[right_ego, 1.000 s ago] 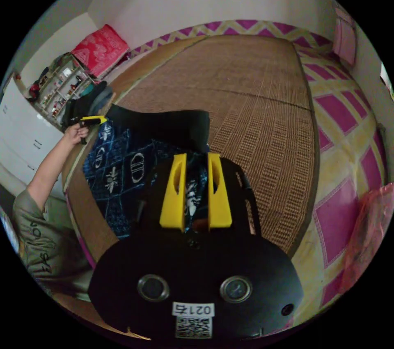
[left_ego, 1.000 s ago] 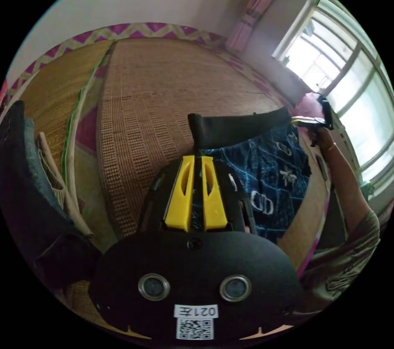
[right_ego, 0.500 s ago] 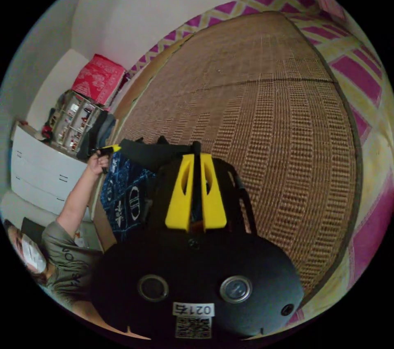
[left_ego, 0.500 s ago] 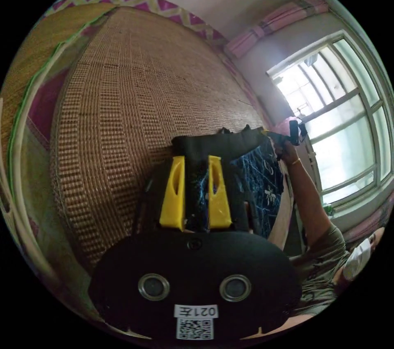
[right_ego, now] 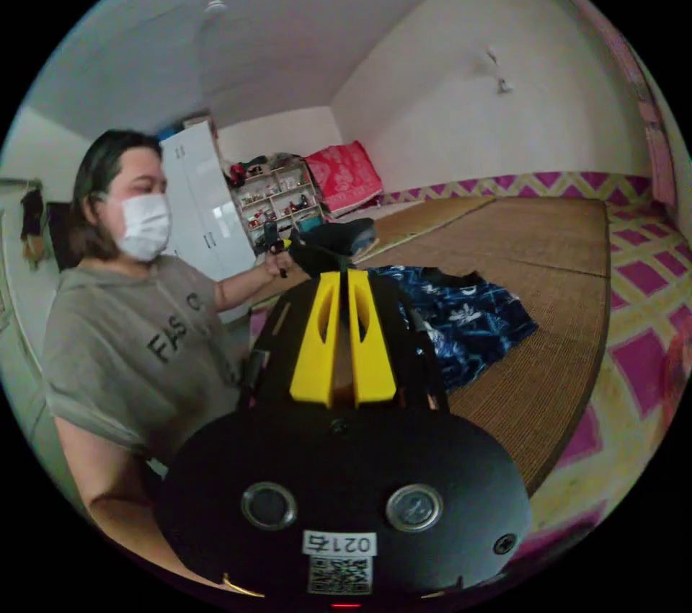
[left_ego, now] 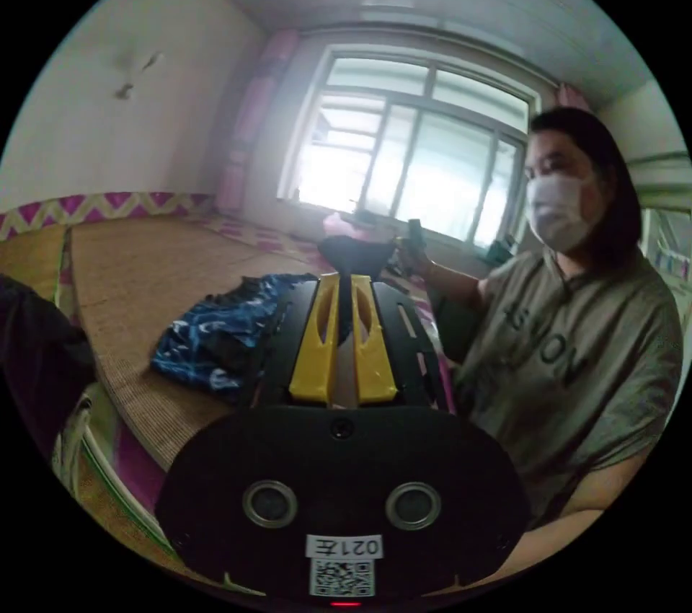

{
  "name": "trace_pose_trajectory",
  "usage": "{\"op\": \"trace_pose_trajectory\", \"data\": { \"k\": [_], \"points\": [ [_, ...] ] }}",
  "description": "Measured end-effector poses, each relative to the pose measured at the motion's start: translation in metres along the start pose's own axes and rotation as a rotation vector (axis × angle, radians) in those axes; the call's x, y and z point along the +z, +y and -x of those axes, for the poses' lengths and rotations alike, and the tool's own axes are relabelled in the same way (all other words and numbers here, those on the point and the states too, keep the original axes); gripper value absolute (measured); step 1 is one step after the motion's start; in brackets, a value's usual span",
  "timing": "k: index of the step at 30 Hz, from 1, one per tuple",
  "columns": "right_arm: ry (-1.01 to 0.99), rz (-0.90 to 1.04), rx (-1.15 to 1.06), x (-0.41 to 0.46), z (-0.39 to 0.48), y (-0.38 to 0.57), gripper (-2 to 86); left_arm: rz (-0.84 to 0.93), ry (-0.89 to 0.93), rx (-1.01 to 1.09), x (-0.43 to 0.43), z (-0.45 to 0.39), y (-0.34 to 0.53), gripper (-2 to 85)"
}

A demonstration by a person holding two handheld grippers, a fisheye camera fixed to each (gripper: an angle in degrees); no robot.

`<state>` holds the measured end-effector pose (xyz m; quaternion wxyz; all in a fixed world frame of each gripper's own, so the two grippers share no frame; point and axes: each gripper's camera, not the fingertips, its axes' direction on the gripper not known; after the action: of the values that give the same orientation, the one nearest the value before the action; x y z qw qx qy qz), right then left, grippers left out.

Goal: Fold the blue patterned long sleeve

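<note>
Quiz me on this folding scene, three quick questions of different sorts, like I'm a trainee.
1. True or false: the blue patterned long sleeve rests on the pink checked sheet.
2. What do the left tongs pinch? A: the garment's dark edge. B: a curtain. C: nothing.
3. Short answer: which tongs' view shows the window?
Key: 1 false, it lies bunched on the woven mat; 2 A; 3 left.
</note>
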<state>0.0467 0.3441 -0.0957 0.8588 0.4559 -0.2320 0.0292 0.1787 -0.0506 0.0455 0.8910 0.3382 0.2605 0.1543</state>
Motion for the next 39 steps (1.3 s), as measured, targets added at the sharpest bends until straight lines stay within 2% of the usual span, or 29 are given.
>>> {"op": "trace_pose_trajectory", "data": {
  "k": [2,5,10,13,16,19,21,24,26,29,31,35,39],
  "points": [
    [-0.022,0.014,0.008,-0.007,0.067,0.057,-0.6,0.081,0.011,-0.022,0.008,-0.060,0.027,-0.7],
    [-0.002,0.079,0.077,0.004,0.120,0.129,-0.6,0.213,-0.018,-0.130,0.034,-0.108,0.071,-0.7],
    [0.053,0.116,0.196,0.026,0.161,0.210,-0.5,0.361,-0.108,-0.344,0.075,-0.148,0.125,-0.9],
    [0.034,0.136,0.230,0.040,0.178,0.232,0.0,0.371,-0.127,-0.359,0.084,-0.170,0.136,-0.9],
    [-0.075,0.259,0.249,0.062,0.193,0.235,1.2,0.416,-0.107,-0.360,0.085,-0.189,0.140,-0.8],
    [-0.132,0.414,0.173,0.075,0.219,0.217,2.6,0.488,-0.092,-0.339,0.084,-0.205,0.137,-0.8],
    [-0.080,0.407,0.106,0.076,0.231,0.193,4.4,0.489,-0.066,-0.287,0.082,-0.215,0.127,-0.8],
    [0.051,0.359,0.040,0.099,0.229,0.135,8.6,0.346,-0.046,-0.213,0.076,-0.222,0.101,-0.8],
    [0.161,0.396,0.012,0.158,0.208,0.080,10.7,0.218,-0.186,-0.235,0.079,-0.209,0.080,-0.7],
    [0.277,0.453,-0.052,0.262,0.180,0.018,11.2,0.195,-0.395,-0.299,0.106,-0.177,0.059,0.4],
    [0.283,0.469,-0.087,0.326,0.165,-0.015,11.3,0.210,-0.480,-0.331,0.132,-0.154,0.051,2.0],
    [0.322,0.579,-0.172,0.475,0.146,-0.069,11.4,0.276,-0.545,-0.431,0.186,-0.110,0.040,3.9],
    [0.378,0.647,-0.212,0.580,0.147,-0.098,11.4,0.286,-0.587,-0.484,0.218,-0.106,0.038,3.3]
  ]
}}
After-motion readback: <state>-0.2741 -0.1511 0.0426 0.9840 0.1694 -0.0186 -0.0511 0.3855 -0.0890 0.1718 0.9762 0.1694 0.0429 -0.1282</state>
